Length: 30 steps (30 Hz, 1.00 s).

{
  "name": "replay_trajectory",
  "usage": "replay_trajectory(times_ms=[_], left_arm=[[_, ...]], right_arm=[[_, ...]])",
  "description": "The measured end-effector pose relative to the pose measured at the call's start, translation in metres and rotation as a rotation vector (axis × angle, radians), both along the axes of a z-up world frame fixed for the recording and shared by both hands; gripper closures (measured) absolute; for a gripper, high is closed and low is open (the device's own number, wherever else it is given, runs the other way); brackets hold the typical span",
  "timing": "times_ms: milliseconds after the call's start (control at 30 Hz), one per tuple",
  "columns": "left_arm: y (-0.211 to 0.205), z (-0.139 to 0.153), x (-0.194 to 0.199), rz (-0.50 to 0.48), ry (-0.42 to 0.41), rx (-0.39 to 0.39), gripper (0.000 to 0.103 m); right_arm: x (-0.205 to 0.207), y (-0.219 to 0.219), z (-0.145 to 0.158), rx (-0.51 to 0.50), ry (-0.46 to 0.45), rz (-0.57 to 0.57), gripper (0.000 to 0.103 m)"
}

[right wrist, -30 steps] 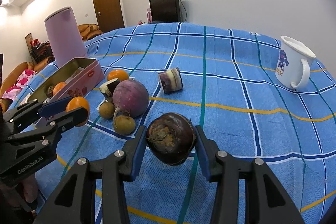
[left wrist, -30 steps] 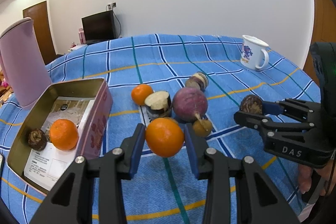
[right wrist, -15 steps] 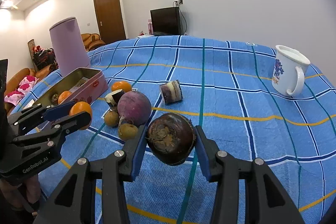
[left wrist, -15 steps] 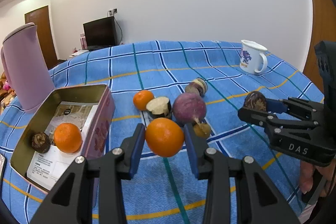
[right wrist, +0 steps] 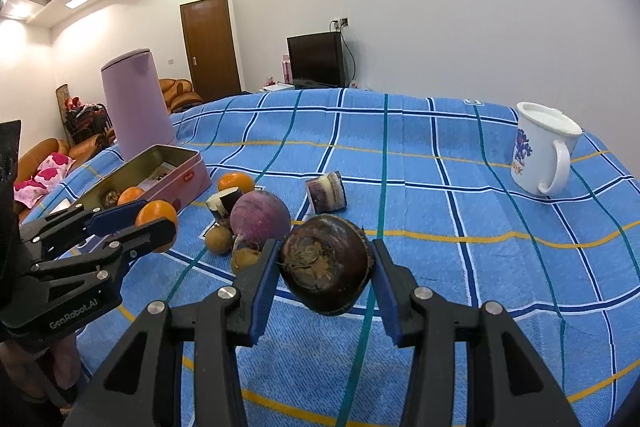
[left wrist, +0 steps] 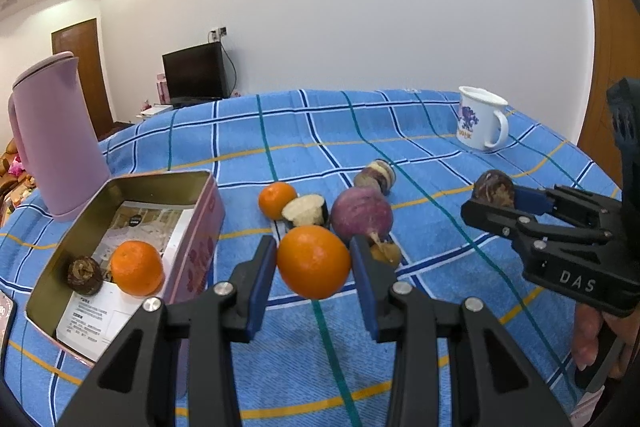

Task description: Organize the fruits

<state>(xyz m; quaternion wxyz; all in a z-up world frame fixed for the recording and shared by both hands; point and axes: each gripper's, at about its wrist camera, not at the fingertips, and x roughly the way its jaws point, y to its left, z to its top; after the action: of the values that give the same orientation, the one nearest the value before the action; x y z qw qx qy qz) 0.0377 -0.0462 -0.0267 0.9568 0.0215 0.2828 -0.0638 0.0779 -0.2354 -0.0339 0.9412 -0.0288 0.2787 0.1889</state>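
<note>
While both grippers hang above the blue checked cloth (left wrist: 400, 131), each one has a piece of produce clamped between its blue pads.

The left gripper (left wrist: 314, 263) is closed onto an orange (left wrist: 314, 261), held clear of the cloth just right of the open pink tin (left wrist: 200, 227), while the right gripper (right wrist: 326, 265) is closed onto a dark brown water chestnut (right wrist: 325, 264), likewise lifted. Inside the tin lie a second orange (left wrist: 137, 267) and a small brown chestnut (left wrist: 85, 275) on a printed sheet. Between the grippers sit a purple turnip (left wrist: 362, 215), a third orange (left wrist: 277, 200), a cut pale-fleshed piece (left wrist: 306, 210), another cut piece (left wrist: 376, 175) further back and two small tan fruits (right wrist: 219, 238). A pink jug (left wrist: 56, 139) stands behind the tin; a white mug (right wrist: 542, 147) stands far right.
</note>
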Motion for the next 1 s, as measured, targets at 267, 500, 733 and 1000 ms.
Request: replay_trajectory(times_ms=[267,500,733,1000], left_arm=[[0.001,0.003,-0.004,0.001,-0.028,-0.006,0.063],[0.001,0.004,-0.007,0.002,-0.047,-0.010,0.063],[0.002,0.006,-0.011,0.000,-0.068,-0.014,0.063],[0.002,0.009,-0.017,0.002,-0.098,-0.014,0.063]], right_arm=[[-0.006,-0.001,0.003,0.006,-0.030,-0.002,0.057],[-0.010,-0.001,0.005,0.009,-0.048,-0.002,0.057],[-0.013,-0.003,0.008,0.015,-0.071,-0.003,0.057],[-0.017,-0.004,0.009,0.018,-0.097,-0.004,0.057]])
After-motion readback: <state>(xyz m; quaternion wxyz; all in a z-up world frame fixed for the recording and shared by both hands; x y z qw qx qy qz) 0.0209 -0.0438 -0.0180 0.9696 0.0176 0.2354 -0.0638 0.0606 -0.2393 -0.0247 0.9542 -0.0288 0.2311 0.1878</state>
